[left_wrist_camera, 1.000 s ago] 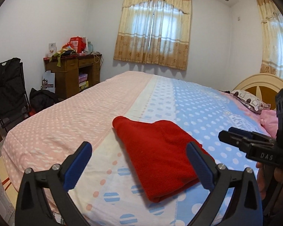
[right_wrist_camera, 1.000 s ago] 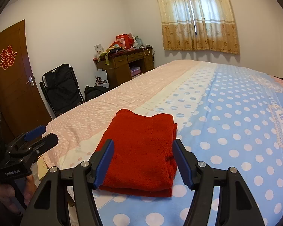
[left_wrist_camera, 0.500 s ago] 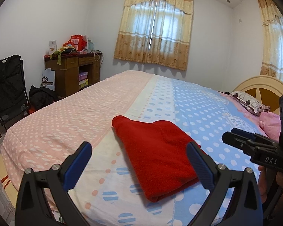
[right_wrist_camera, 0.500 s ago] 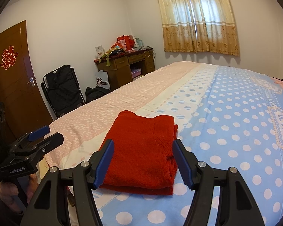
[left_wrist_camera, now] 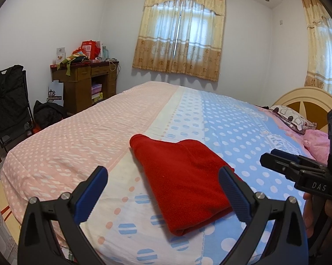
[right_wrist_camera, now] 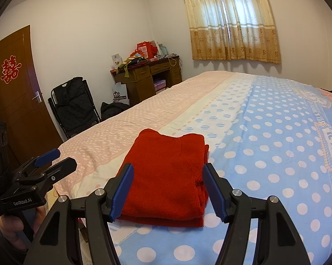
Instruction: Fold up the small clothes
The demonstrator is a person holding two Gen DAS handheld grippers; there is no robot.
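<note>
left claw: wide, holds nothing | right claw: wide, holds nothing | folded red fuzzy cloth: flat on dotted bed

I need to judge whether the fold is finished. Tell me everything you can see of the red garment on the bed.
The red garment is plain, fuzzy, fleece-like cloth with no visible print. It is folded into a compact, roughly rectangular stack; layered edges show along its near and right sides, and the far edge dips in a shallow notch. It lies flat near the foot of the bed, across the cream and blue bands of the dotted cover. Nothing but the cover touches it; neither gripper holds it.
</note>
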